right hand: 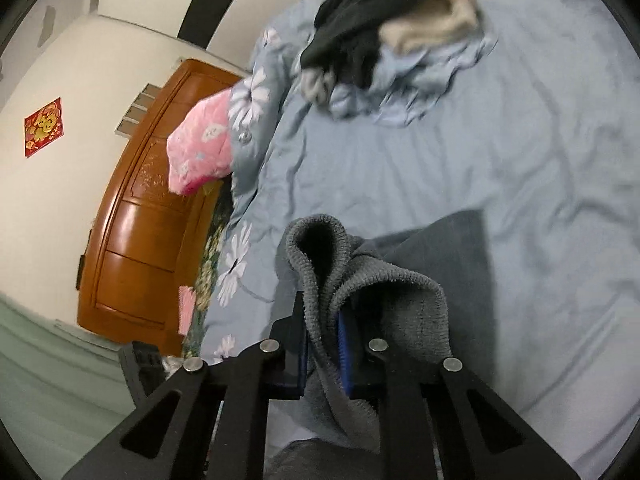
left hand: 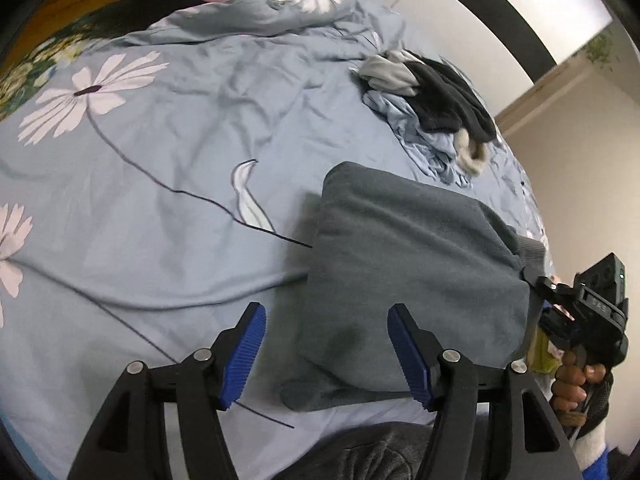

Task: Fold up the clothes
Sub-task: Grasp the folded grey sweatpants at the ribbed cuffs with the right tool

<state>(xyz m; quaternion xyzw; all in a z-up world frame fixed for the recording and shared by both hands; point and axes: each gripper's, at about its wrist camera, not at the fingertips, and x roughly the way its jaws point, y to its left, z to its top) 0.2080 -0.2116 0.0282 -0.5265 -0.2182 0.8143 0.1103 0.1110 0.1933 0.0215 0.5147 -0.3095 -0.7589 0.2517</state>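
A folded dark grey sweatshirt (left hand: 412,264) lies on the blue flowered bedspread (left hand: 160,168). My left gripper (left hand: 326,344) is open and empty, just above the sweatshirt's near left part. My right gripper (left hand: 532,276) is at the sweatshirt's right edge, shut on its ribbed hem. In the right wrist view the ribbed grey hem (right hand: 320,264) is pinched between the blue pads (right hand: 344,344) of the right gripper (right hand: 324,344), with the rest of the sweatshirt (right hand: 440,248) spread over the bedspread (right hand: 520,160) beyond.
A pile of unfolded clothes (left hand: 436,100), black, beige and light blue, lies at the far side of the bed; it also shows in the right wrist view (right hand: 384,28). A pink quilt (right hand: 200,144) and a wooden headboard (right hand: 136,216) stand at the bed's end.
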